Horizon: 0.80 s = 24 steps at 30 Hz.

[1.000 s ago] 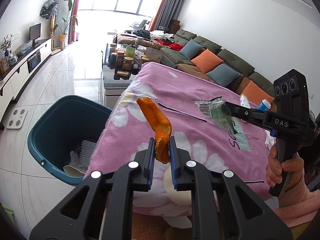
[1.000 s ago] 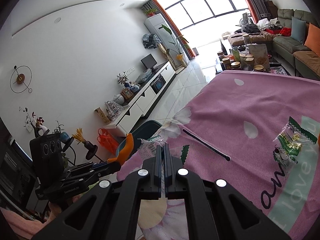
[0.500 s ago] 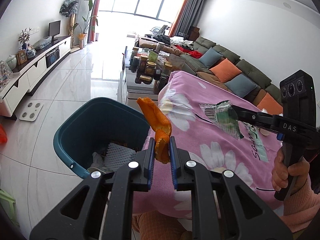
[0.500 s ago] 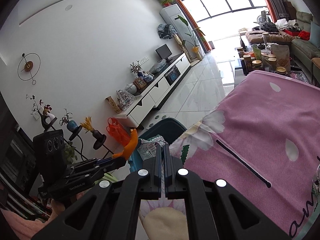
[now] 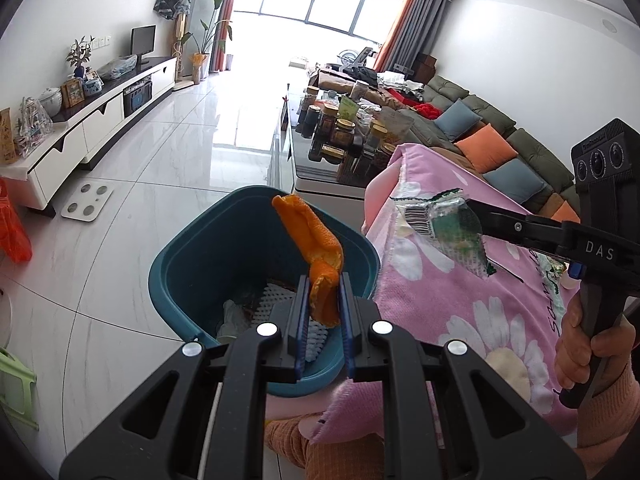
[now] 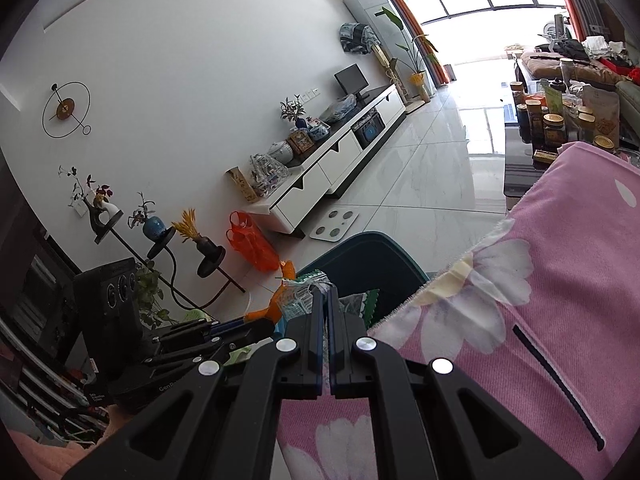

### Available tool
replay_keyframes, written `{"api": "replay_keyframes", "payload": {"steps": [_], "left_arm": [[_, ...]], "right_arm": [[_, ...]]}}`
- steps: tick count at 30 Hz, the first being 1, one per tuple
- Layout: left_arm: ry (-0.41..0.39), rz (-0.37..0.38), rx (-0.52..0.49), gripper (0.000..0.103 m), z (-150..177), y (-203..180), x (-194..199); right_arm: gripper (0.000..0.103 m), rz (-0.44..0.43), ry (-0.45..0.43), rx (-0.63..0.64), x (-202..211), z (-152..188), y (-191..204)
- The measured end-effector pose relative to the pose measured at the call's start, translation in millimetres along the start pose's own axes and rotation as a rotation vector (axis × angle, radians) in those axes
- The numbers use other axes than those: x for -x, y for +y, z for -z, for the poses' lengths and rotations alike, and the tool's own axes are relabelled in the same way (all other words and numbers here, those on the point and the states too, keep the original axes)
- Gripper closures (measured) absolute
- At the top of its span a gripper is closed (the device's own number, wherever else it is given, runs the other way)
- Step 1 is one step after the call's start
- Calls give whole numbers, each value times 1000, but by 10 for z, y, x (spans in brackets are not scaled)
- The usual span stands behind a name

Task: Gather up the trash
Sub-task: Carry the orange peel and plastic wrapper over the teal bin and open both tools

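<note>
Left gripper [image 5: 323, 304], jaws clamped on upright orange peel [image 5: 316, 248], hangs over the bin [image 5: 176, 264]; right gripper [image 6: 325, 300], pinching a wrapper [image 5: 448, 226], lies beside it

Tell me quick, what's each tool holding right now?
Left tool: closed on the orange peel, over the blue bin.
Right tool: closed on the plastic wrapper.

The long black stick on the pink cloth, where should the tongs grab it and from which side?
Probably near the middle of the black stick, coming from above with the pads either side of its thin width. It lies flat and alone on the pink cloth, so only its narrow sides offer a pinch.
</note>
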<state>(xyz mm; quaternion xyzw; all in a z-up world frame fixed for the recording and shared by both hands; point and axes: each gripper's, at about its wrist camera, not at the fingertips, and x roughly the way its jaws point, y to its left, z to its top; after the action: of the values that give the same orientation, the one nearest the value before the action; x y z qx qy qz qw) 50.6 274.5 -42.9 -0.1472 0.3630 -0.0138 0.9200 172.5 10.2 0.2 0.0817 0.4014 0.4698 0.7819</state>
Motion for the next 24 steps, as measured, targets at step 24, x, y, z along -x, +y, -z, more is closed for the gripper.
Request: {"api": "replay_keyframes", "payload": {"steps": [24], "left_arm": [[73, -30, 32, 89, -68, 136, -501]], "right_arm": [[102, 19, 116, -51, -872, -154, -15]]}}
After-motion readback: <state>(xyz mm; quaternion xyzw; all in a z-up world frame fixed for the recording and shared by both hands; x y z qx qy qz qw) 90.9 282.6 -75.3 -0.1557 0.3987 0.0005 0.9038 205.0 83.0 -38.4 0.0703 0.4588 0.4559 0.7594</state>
